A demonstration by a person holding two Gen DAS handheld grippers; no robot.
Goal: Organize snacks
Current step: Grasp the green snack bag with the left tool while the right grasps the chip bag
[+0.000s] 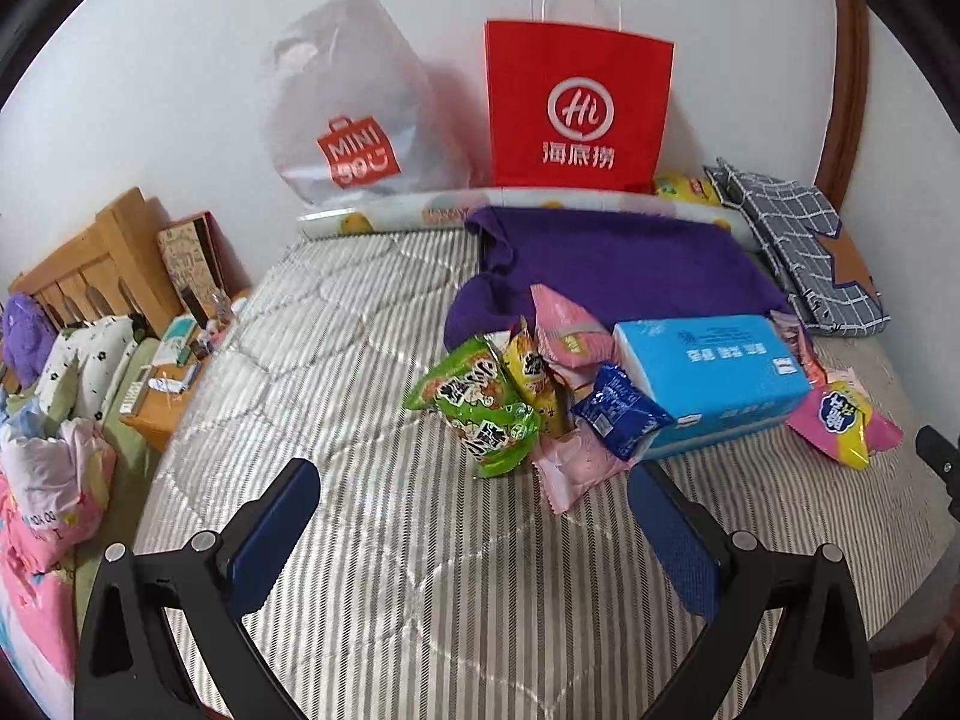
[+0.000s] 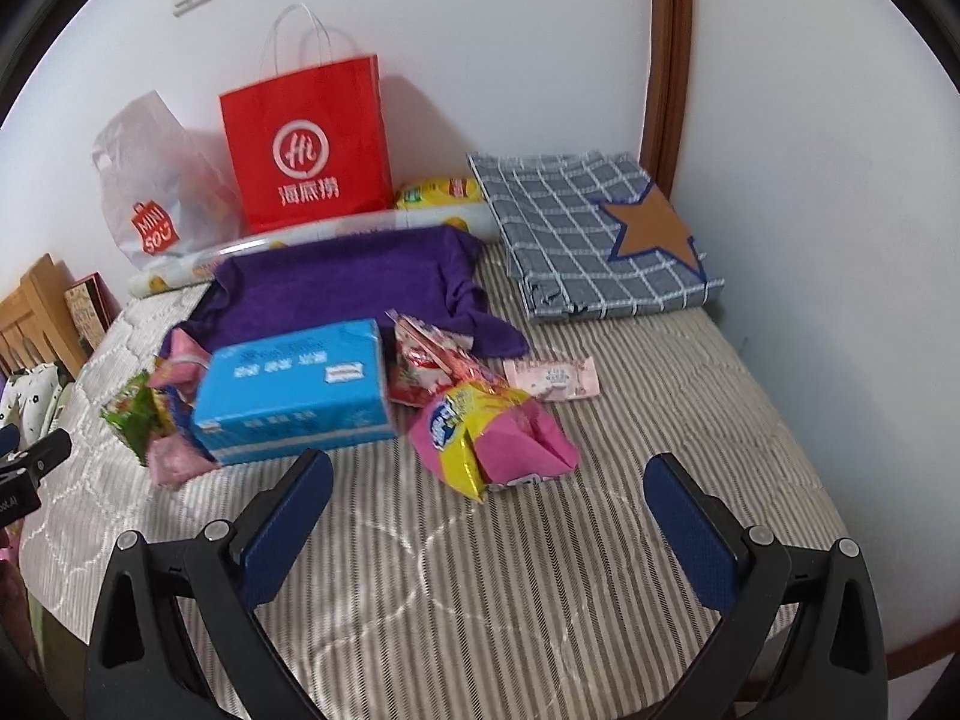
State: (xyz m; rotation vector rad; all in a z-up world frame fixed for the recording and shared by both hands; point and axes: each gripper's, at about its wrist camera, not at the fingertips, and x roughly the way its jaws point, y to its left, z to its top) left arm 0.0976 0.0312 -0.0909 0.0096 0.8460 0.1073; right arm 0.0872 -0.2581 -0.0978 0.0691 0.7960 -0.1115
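Snacks are heaped on the striped bed (image 1: 372,396) around a blue tissue pack (image 1: 714,381), whose print cannot be read. Just left of the pack a green snack bag (image 1: 480,405), a yellow packet (image 1: 531,375) and a dark blue packet (image 1: 621,411) are crowded together, with pink wrappers (image 1: 567,330) among them. To the pack's right a pink and yellow bag (image 2: 486,438) is lying, and a small pink sachet (image 2: 552,378) beyond it. Behind the pack a purple towel (image 1: 612,264) is spread. Against the wall behind that, a red paper bag (image 1: 579,105) marked "Hi" and a clear plastic bag (image 1: 342,102) marked "MINISO" are stood. The left tool (image 1: 474,513) and right tool (image 2: 489,501) are both held wide apart, nothing gripped, above bare bedding in front of the pack.
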